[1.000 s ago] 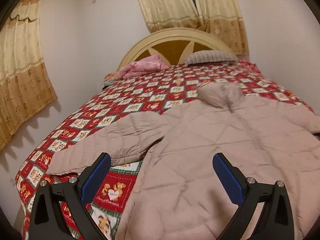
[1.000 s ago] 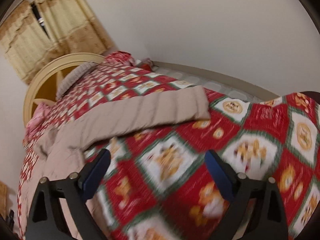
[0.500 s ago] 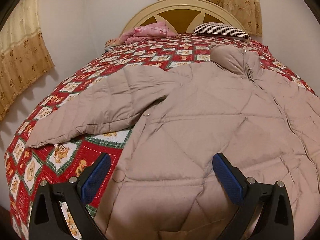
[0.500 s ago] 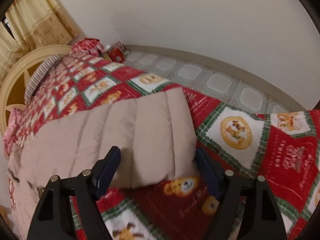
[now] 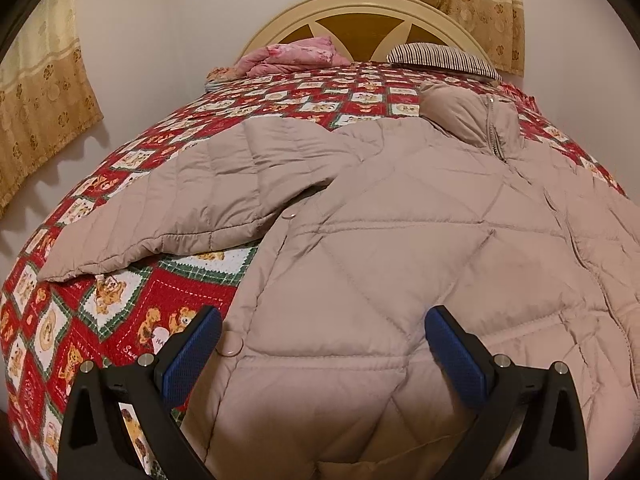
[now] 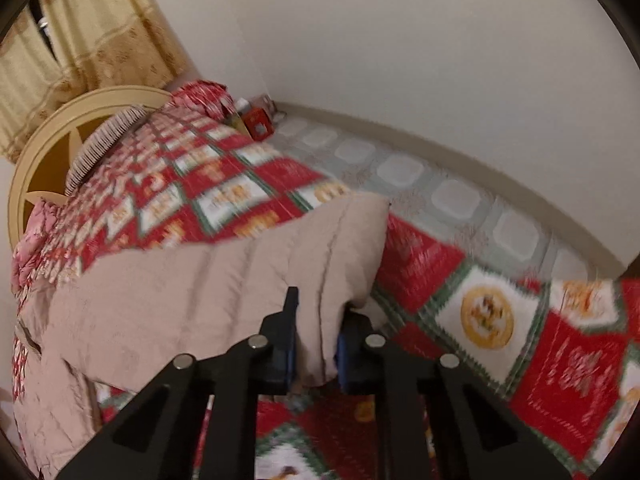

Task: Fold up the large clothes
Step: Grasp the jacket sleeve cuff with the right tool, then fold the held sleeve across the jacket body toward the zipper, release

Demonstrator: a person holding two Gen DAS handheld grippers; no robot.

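A beige quilted jacket [image 5: 400,240] lies spread on the bed, front up, collar toward the headboard. Its left sleeve [image 5: 192,200] stretches out over the quilt. My left gripper [image 5: 320,344] hovers wide open over the jacket's lower hem, blue pads on either side of the hem's corner, not pressing. In the right wrist view the jacket's other sleeve [image 6: 224,280] runs toward me. My right gripper [image 6: 316,344] is closing on the sleeve's cuff [image 6: 344,248], and the fabric bunches between the pads.
The bed carries a red patchwork quilt [image 5: 120,312] with bear prints. A pink bundle [image 5: 292,56] and a striped pillow [image 5: 440,56] lie by the cream headboard [image 5: 360,8]. Tiled floor [image 6: 460,200] and a wall run along the bed's right side. Curtains [image 5: 40,112] hang left.
My left gripper has sunk toward the jacket's hem and stays open. My right gripper has travelled to the sleeve's cuff and its jaws have closed around it.
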